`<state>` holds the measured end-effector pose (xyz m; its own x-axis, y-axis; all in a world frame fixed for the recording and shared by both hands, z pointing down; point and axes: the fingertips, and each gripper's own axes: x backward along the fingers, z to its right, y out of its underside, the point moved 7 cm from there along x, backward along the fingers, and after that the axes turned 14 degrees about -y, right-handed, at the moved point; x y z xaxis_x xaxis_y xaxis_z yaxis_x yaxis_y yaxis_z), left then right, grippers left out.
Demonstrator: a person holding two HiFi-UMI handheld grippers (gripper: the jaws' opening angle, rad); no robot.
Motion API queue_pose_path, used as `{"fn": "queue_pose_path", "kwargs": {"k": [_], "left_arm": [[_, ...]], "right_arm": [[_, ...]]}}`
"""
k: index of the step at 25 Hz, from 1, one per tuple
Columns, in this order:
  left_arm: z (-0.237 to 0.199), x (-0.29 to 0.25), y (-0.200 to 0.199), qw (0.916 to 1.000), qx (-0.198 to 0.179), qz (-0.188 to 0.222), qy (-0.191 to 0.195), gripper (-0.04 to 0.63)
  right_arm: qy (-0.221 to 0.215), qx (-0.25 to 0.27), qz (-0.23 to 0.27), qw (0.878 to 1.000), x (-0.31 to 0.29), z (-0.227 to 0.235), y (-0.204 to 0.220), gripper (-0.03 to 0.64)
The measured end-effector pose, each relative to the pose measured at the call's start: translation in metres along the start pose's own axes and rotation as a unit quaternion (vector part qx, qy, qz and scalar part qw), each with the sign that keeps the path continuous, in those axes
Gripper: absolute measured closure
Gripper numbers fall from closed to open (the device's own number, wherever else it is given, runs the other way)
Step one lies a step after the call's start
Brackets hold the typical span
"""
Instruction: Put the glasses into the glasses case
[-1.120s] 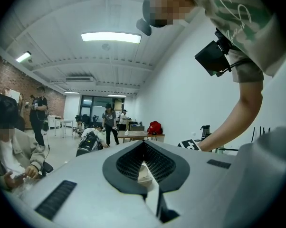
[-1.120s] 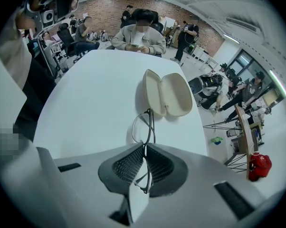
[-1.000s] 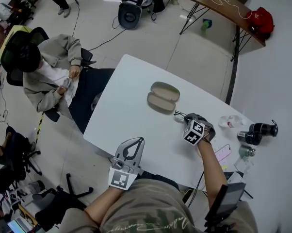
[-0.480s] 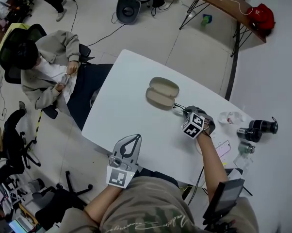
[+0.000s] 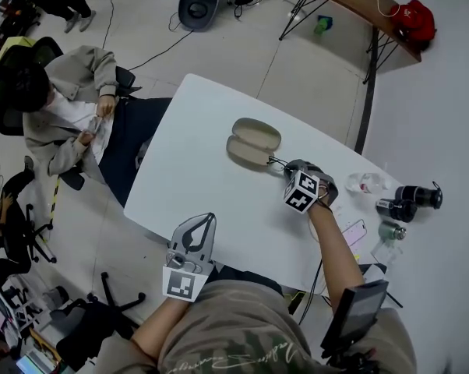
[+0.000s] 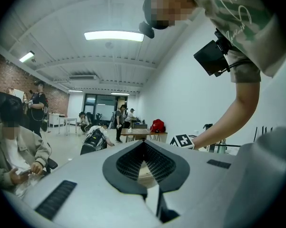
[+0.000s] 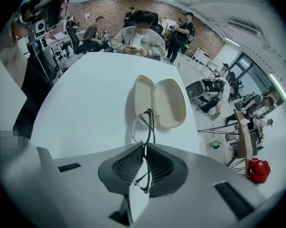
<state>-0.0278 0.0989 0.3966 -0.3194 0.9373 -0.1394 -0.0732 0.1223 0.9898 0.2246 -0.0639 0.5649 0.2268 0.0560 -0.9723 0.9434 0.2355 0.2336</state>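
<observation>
My right gripper (image 7: 144, 148) is clamped on one end of the glasses (image 7: 142, 125), so the frame points forward, just short of the open glasses case (image 7: 162, 101) on the counter (image 7: 86, 99). My left gripper (image 6: 144, 144) hangs at the near edge, jaws together and empty, out of the way.

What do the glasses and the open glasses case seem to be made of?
The glasses: thin dark frame, probably metal, judging by its wire-like slimness; clear lenses. The glasses case: matte beige hard shell, possibly leatherette-covered; no gloss shows.
</observation>
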Motion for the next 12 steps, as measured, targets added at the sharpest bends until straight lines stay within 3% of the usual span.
{"fn": "queue_pose_path", "kwargs": {"k": [12], "left_arm": [[-0.012, -0.002, 0.004, 0.9998, 0.016, -0.009, 0.0, 0.589]], "right_arm": [[0.0, 0.006, 0.0, 1.0, 0.001, 0.006, -0.017, 0.586]]}}
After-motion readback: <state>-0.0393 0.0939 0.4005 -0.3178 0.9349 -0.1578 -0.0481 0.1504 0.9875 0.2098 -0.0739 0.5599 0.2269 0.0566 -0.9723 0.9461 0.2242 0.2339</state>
